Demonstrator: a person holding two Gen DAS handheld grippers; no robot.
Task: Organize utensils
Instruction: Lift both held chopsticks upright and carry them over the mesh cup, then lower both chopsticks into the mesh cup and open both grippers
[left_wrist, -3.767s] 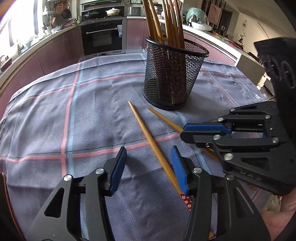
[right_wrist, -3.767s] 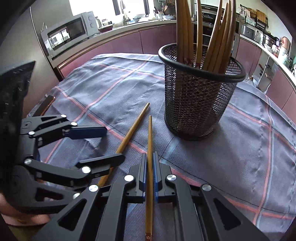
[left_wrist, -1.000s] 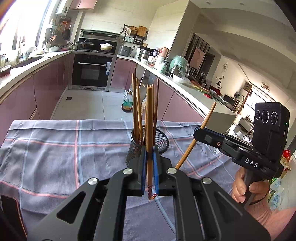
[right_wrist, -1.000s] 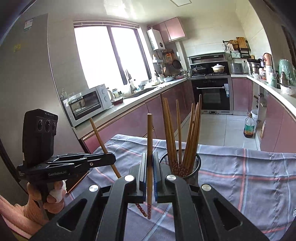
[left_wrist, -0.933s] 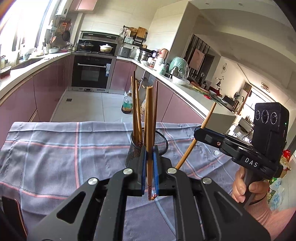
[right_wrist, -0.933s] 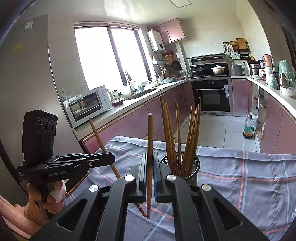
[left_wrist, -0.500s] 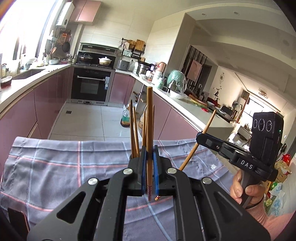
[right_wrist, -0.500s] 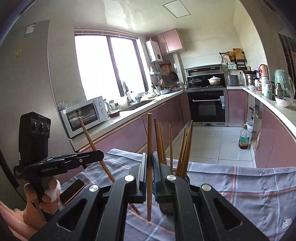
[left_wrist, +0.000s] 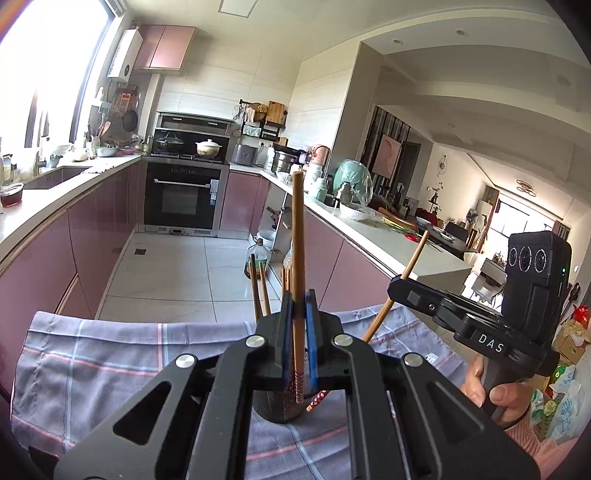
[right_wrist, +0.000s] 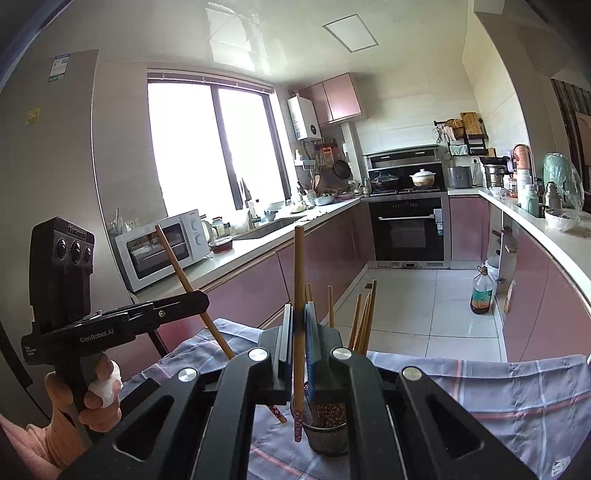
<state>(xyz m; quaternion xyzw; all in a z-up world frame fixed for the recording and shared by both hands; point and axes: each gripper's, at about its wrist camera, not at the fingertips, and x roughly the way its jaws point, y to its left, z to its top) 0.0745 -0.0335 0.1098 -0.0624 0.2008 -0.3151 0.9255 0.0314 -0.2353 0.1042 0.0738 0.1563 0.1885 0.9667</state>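
Left gripper (left_wrist: 297, 332): clamped on one chopstick (left_wrist: 297, 258), held upright, patterned end down.
Right gripper (right_wrist: 297, 343): clamped on a second chopstick (right_wrist: 298, 295), likewise upright.
Mesh holder (right_wrist: 327, 435): seen just behind and below both grippers on the plaid tablecloth (right_wrist: 517, 398), with more chopsticks (right_wrist: 364, 314) standing in it.
Background: pink kitchen cabinets (left_wrist: 92, 236) and an oven (left_wrist: 181, 199) are seen.

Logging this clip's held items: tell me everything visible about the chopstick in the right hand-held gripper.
The chopstick is a slim, round, brown stick that looks like wood or bamboo, with a red patterned band at its lower end. It stands nearly upright, patterned end down, clamped at mid-length between the blue pads of the right hand-held gripper. Its lower end hangs beside the mesh holder, not inside it.
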